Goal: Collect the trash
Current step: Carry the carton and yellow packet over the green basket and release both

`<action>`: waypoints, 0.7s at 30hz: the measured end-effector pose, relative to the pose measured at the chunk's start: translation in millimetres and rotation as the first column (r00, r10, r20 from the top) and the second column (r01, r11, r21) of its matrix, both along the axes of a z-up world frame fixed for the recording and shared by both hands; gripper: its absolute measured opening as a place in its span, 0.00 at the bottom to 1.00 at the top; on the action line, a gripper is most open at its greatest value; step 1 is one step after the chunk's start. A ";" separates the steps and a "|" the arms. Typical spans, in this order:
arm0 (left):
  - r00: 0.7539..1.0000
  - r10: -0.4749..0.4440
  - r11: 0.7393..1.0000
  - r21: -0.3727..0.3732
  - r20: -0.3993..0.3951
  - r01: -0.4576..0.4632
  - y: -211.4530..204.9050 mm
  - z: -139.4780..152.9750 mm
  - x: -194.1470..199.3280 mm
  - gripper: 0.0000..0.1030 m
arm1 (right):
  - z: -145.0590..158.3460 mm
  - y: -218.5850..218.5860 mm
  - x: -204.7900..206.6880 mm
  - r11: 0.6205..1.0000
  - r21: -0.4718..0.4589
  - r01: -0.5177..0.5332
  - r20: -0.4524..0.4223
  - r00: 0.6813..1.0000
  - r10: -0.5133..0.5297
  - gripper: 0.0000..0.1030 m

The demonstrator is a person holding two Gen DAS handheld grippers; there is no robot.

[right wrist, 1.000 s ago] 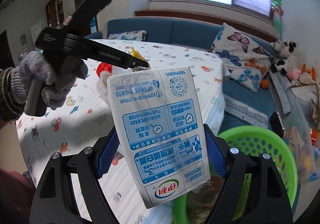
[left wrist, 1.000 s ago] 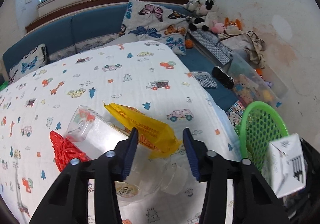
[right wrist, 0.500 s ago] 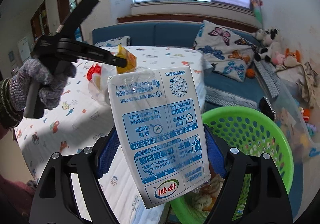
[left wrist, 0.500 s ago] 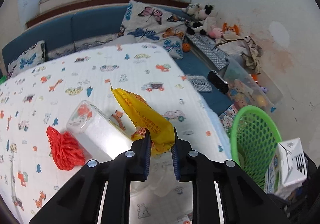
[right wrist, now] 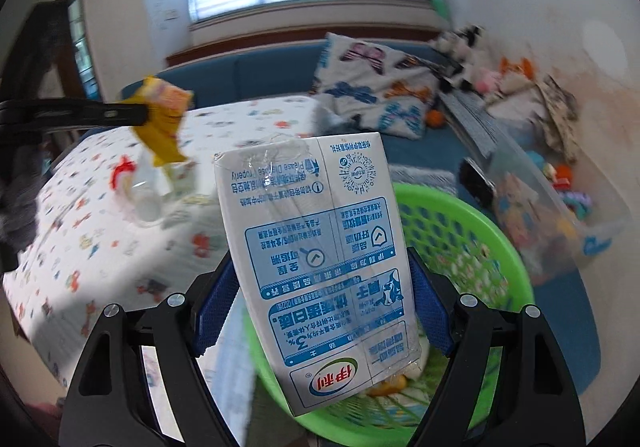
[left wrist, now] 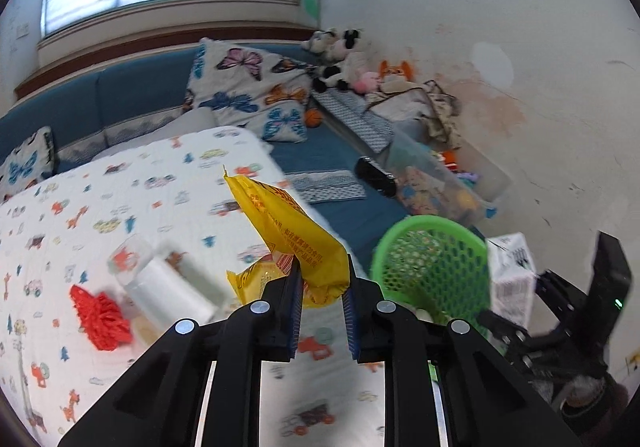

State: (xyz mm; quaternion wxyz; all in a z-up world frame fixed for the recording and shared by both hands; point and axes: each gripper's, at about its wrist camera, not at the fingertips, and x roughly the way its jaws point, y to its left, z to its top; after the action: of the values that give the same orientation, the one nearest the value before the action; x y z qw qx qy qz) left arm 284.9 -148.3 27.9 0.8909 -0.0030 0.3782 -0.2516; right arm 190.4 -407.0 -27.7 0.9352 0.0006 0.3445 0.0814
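1. Left gripper (left wrist: 320, 289): pads nearly together, pinched on the lower end of a yellow snack wrapper (left wrist: 294, 235). Wrapper sticks up and away past the fingertips, clear of the bed, crumpled where it's squeezed.
2. Same wrapper seen from the right wrist view (right wrist: 162, 123), hanging off the tip of the left gripper's black finger, up above the bed.
3. Right gripper (right wrist: 320, 305): jaws wide, blue pads pressed on both sides of a white-and-blue milk carton (right wrist: 316, 267). Printed upside down, logo end nearest the camera, top end tilted a bit to the left.
4. Carton sits right over the green basket (right wrist: 500, 243), with the basket's rim showing behind and below it. Some scraps already lying in the bottom, too blurry to name.
5. From the left wrist view: green basket (left wrist: 432, 259) beside the bed's edge, the carton (left wrist: 512, 275) just past its right rim, dark gripper body behind it.
6. Left on the cartoon-print bed sheet (left wrist: 120, 183): a clear plastic container (left wrist: 160, 279) lying on its side and a red mesh bit (left wrist: 102, 319) just beside it, both well left of the basket.
7. Background: blue sofa (left wrist: 132, 95), butterfly pillows (left wrist: 256, 87), plush toys (left wrist: 344, 59) in the corner, clear storage bin (left wrist: 440, 183) by the wall.
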 end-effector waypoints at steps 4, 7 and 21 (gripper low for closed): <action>0.999 -0.046 0.999 -0.016 -0.008 0.046 -19.1 1.4 -5.8 0.17 | -10.3 -21.7 4.6 0.997 0.004 0.078 -0.038 0.996 -0.077 0.77; 0.997 -0.075 0.997 -0.012 -0.014 0.075 -34.0 -1.0 -10.3 0.17 | -19.2 -31.8 5.9 0.993 0.006 0.114 -0.058 0.992 -0.114 0.77; 0.977 -0.210 0.977 0.014 -0.047 0.211 -98.5 -15.4 -25.3 0.17 | -22.6 -66.9 -3.6 0.974 0.049 0.222 -0.057 0.974 -0.219 0.81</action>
State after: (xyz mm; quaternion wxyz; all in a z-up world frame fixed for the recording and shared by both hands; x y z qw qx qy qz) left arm 259.6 -246.8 12.5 0.8504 0.0395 0.3990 -0.3406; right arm 186.8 -473.9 -50.2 0.9290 0.0666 0.3639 -0.0135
